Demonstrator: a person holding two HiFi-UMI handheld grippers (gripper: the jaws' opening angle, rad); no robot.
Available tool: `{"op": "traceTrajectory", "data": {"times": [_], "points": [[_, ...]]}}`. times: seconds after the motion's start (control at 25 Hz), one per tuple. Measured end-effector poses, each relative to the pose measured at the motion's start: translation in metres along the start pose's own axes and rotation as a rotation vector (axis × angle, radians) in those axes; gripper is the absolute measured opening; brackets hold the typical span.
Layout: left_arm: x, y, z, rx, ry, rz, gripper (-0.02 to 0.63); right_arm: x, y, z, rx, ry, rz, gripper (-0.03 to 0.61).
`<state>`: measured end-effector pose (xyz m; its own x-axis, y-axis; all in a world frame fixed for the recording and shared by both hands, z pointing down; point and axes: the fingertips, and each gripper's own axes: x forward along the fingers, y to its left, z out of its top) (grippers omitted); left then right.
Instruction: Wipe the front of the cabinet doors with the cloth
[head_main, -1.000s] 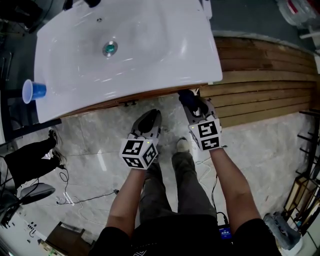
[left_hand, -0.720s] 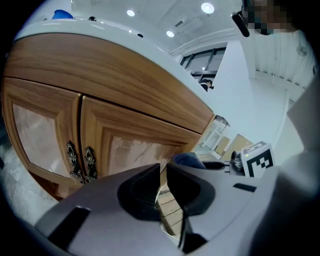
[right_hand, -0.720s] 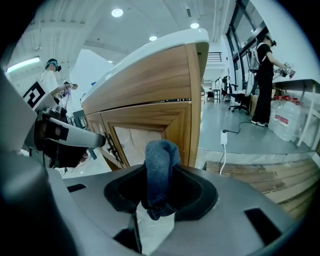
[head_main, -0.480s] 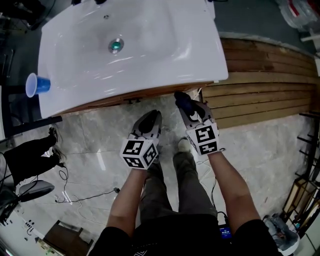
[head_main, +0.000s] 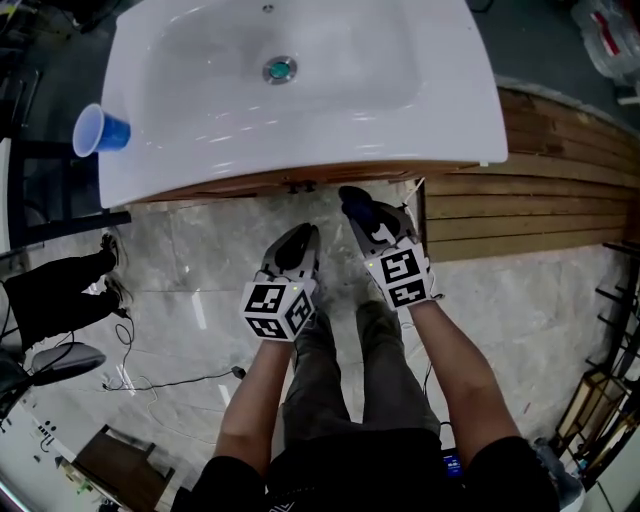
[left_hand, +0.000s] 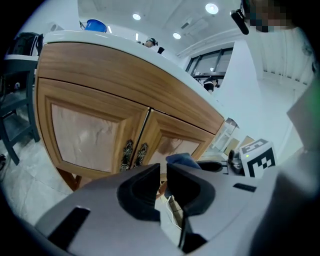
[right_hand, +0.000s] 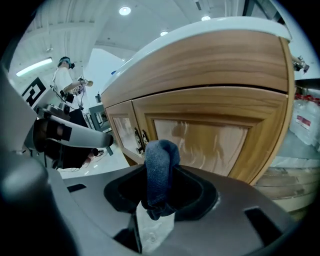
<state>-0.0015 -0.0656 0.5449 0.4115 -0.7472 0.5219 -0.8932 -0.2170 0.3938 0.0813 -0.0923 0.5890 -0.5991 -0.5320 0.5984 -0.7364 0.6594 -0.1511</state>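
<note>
Jaws of right gripper (right_hand: 160, 192) clamped on a dark blue cloth (right_hand: 161, 167), cloth bunched and sticking up out of the jaws, a pale scrap hanging under it. Cloth sits in front of the wooden cabinet doors (right_hand: 200, 140), low and near the middle seam with the two metal handles (left_hand: 135, 152); can't tell if it touches the wood. Left gripper (left_hand: 163, 176) jaws pressed almost together, only a thin slit, nothing between them, aimed at the same doors and held off them. Head view: both grippers side by side below the front edge of the white sink top (head_main: 160, 150), right one further forward with its tip just under the edge, left one set back over the marble floor (head_main: 200, 260). Blue cup (head_main: 100, 130) stands on the sink top's left edge. Wooden planks (head_main: 540, 200) lie on the floor to the right of the cabinet.
</note>
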Motion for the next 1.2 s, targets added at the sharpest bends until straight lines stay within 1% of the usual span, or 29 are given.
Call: {"op": "traceTrajectory", "data": {"times": [0.36, 0.52, 0.84, 0.96, 1.04, 1.2], "points": [[-0.022, 0.035, -0.010, -0.031, -0.003, 0.029, 0.046, 0.040, 0.033, 0.003, -0.001, 0.019, 0.033, 0.153], [-0.026, 0.046, -0.010, -0.031, -0.002, 0.033, 0.046, 0.054, 0.042, 0.004, -0.002, 0.028, 0.039, 0.153], [-0.020, 0.046, -0.011, -0.014, 0.010, 0.019, 0.046, 0.071, 0.036, 0.000, 0.008, 0.044, 0.029, 0.153], [-0.015, 0.039, -0.011, -0.008, 0.012, 0.009, 0.046, 0.070, 0.029, 0.001, -0.011, 0.043, 0.021, 0.153], [-0.010, 0.036, -0.010, -0.002, 0.013, 0.006, 0.046, 0.068, 0.023, -0.001, -0.019, 0.042, 0.016, 0.153], [0.000, 0.028, -0.009, 0.005, 0.014, 0.003, 0.046, 0.057, -0.003, -0.010, 0.003, 0.049, -0.020, 0.153]]}}
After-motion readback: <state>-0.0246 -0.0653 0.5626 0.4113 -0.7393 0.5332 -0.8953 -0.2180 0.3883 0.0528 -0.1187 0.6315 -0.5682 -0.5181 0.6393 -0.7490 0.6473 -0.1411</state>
